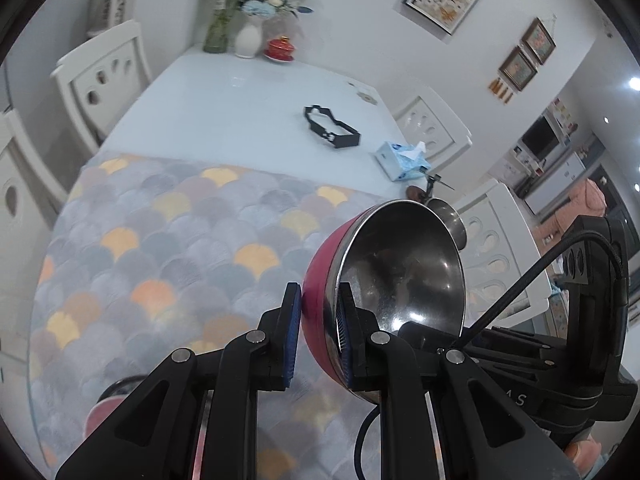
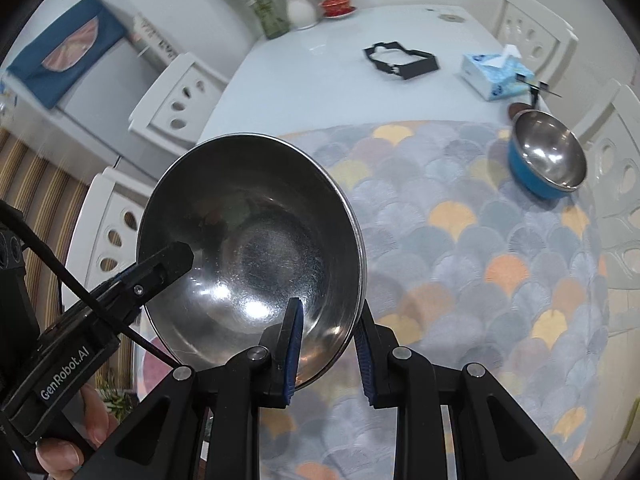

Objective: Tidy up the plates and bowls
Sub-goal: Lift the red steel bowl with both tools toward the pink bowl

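**Item 1: pink bowl** (image 1: 324, 280). Steel-lined, pink outside. Lifted clear of the worktop and tilted, its opening turned to the right in the left wrist view. Gripped at two points on its rim.

**Item 2: left hand-held gripper** (image 1: 320, 332). Nearly closed, its blue pads (image 1: 294, 320) clamped on the near rim of the pink bowl, one pad on the pink outer wall and one inside on the steel.

**Item 3: right hand-held gripper** (image 2: 330, 344). Narrowly closed on the same bowl (image 2: 256, 248) at its near right rim, one pad inside the steel hollow and one outside. In this view the left hand-held gripper's finger (image 2: 168, 264) reaches over the bowl's left rim, with a person's hand (image 2: 76, 436) below it at the near left.

**Item 4: blue bowl** (image 2: 544, 160). Steel-lined, blue outside. Resting upright on the scallop-patterned mat (image 2: 480, 240) at its far right corner, well apart from the held bowl.

**Item 5: worktop** (image 2: 320, 68). Pale, glossy, with the mat covering its near half. On the bare far half are a black frame-like holder (image 2: 400, 58), a blue tissue box (image 2: 494, 74) to its right, and, at the far edge, a white vase (image 2: 302, 12) and a red lidded pot (image 2: 338, 4).

**Item 6: white chairs** (image 2: 180, 96), set along both sides of the worktop.
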The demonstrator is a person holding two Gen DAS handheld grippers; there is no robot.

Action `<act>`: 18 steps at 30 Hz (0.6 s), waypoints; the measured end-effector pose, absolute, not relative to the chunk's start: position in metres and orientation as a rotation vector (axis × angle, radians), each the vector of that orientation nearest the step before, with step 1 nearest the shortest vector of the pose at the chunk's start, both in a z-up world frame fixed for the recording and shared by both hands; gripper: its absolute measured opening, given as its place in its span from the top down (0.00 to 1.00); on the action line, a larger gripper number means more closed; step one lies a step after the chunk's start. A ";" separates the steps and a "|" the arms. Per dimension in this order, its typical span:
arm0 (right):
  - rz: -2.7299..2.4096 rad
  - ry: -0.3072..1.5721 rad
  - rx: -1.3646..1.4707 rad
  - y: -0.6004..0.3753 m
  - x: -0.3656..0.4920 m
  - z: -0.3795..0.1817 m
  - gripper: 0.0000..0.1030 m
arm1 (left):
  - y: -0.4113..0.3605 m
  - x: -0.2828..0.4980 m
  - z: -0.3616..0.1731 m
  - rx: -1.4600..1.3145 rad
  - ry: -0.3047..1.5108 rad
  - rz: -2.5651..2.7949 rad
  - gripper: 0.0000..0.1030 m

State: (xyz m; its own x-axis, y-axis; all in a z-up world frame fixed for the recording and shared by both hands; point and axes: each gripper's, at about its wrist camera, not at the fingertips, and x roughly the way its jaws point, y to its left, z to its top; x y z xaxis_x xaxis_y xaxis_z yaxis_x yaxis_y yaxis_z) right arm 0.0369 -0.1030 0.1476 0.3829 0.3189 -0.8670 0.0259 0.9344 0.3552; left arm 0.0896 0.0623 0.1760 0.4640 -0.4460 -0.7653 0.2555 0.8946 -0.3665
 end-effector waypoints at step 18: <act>0.329 1.173 0.256 0.011 0.007 0.153 0.74 | 0.175 0.036 0.175 -0.253 0.978 -0.316 0.86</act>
State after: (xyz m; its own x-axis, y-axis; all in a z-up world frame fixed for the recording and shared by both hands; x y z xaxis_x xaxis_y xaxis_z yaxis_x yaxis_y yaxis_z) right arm 0.0074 0.0107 0.1527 0.3487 0.3824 -0.8556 -0.1190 0.9236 0.3643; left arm 0.0360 0.1746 0.1754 0.5196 -0.3728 -0.7688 0.1479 0.9255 -0.3488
